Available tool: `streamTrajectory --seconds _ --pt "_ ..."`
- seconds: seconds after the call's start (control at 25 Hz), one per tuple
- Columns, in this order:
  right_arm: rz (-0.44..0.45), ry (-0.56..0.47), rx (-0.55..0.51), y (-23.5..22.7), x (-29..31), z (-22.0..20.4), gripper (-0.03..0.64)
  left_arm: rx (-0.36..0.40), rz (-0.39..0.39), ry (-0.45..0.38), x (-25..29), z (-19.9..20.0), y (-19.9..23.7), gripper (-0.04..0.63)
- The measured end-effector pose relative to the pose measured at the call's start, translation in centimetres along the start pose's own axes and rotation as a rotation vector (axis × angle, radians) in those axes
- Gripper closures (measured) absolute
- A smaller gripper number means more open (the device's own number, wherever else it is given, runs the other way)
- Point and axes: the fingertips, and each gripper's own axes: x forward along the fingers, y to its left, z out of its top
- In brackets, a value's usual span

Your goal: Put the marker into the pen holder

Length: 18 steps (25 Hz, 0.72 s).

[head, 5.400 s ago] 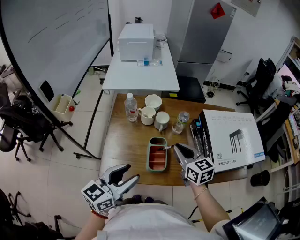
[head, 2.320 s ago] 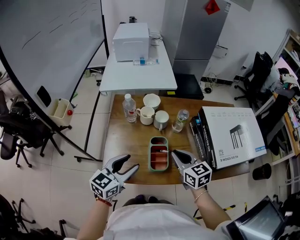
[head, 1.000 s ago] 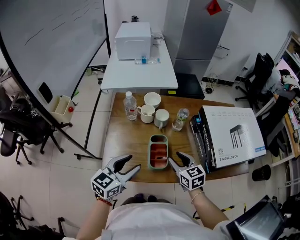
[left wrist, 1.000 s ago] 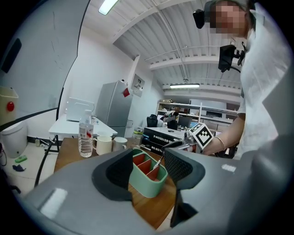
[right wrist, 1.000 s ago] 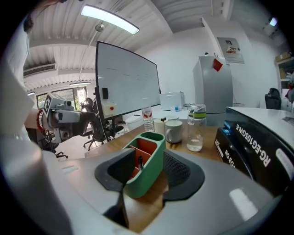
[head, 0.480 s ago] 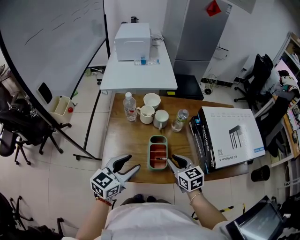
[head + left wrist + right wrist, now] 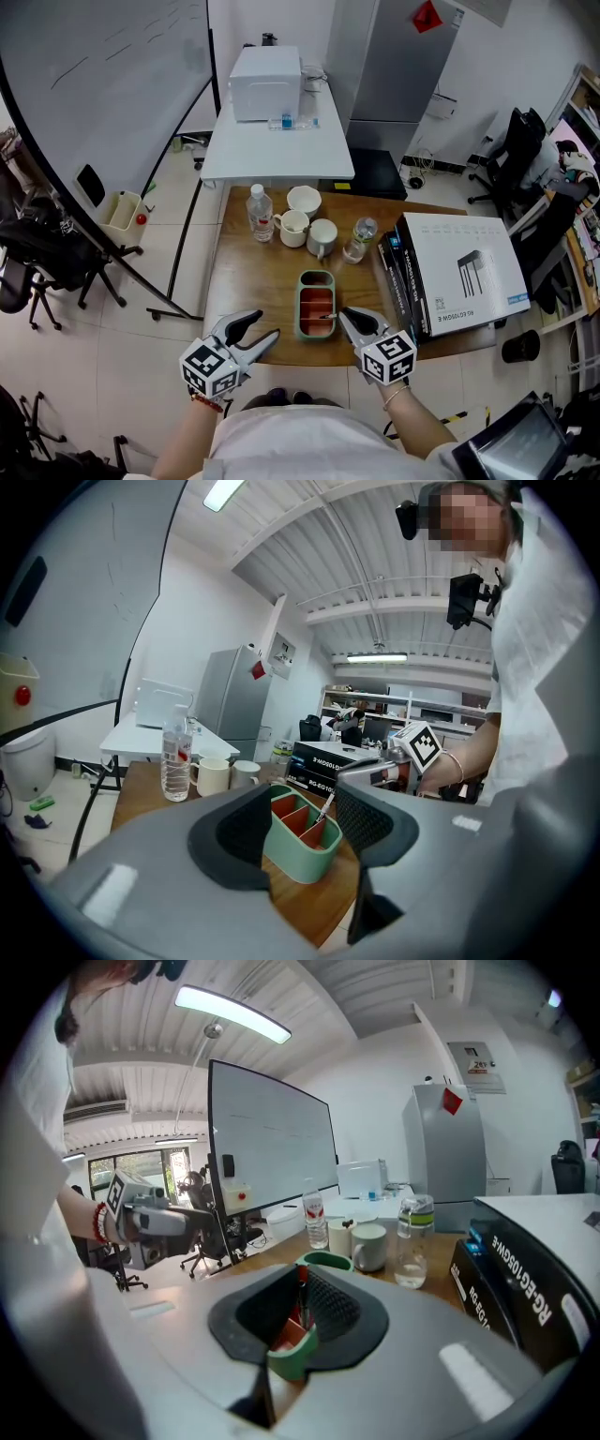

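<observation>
A green pen holder [image 7: 316, 275] with red compartments stands near the front of the brown table [image 7: 265, 281]. A thin marker [image 7: 326, 316] leans in its near compartment. My right gripper [image 7: 343, 315] reaches the holder's right side and is shut on the marker. In the right gripper view the marker [image 7: 301, 1299] stands upright between the closed pads, above the holder's green wall [image 7: 292, 1360]. My left gripper [image 7: 263, 325] hangs open and empty off the table's front left edge. In the left gripper view the holder [image 7: 302, 841] and marker [image 7: 325, 806] are ahead.
At the back of the table stand a water bottle [image 7: 262, 214], three white cups [image 7: 294, 230] and a clear bottle [image 7: 359, 244]. A white carton [image 7: 464, 272] on black boxes [image 7: 397, 279] fills the right side. A white table [image 7: 277, 145] lies beyond.
My right gripper's jaws have gone from wide open to closed on the marker at the holder. The left gripper has stayed in place.
</observation>
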Motion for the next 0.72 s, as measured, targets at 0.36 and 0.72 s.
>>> streamTrajectory --seconds 0.36,0.72 --pt "0.052 -0.136 0.019 2.3 -3.6 4.9 0.594 -0.009 -0.01 -0.006 0.1 -0.3 -0.4 0.39" --pt "0.063 -0.087 0.037 2.5 -2.4 1.2 0.594 -0.011 -0.003 -0.006 -0.2 -0.3 -0.4 0.39"
